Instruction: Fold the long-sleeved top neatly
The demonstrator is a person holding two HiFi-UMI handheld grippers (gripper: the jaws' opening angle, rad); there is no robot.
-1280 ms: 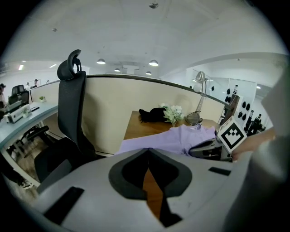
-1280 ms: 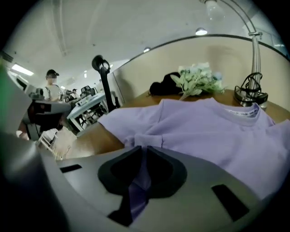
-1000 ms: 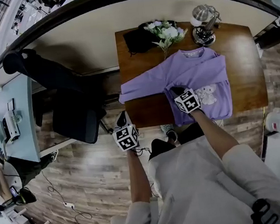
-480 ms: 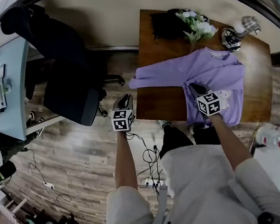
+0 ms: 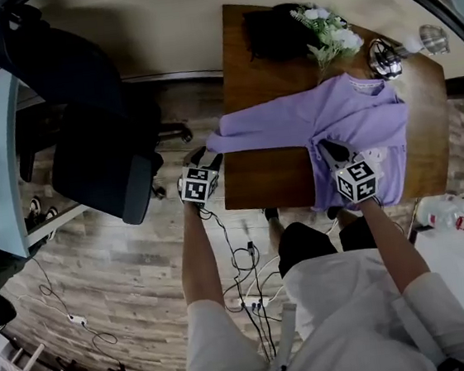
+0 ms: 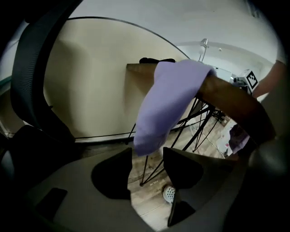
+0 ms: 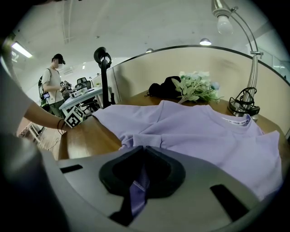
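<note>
Purple top [image 5: 349, 113] lies on table [image 5: 269, 180], upper right of head view, 1 sleeve [image 5: 250, 128] drooping off left edge; R gripper [image 5: 328, 148] is clamped on a fabric fold, L gripper [image 5: 204, 155] has jaws that have just been opening, cuff [image 6: 146, 142] dangling at their tips unpinched, and it's soft, light, floppy, so take the cuff.

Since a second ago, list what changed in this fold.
The left gripper closed in on the sleeve hanging off the table edge, and its jaws have just been opening; the sleeve's end sits at their tips, not pinched. Unchanged: the right gripper stays shut on the top, which lies on the table as before.
</note>
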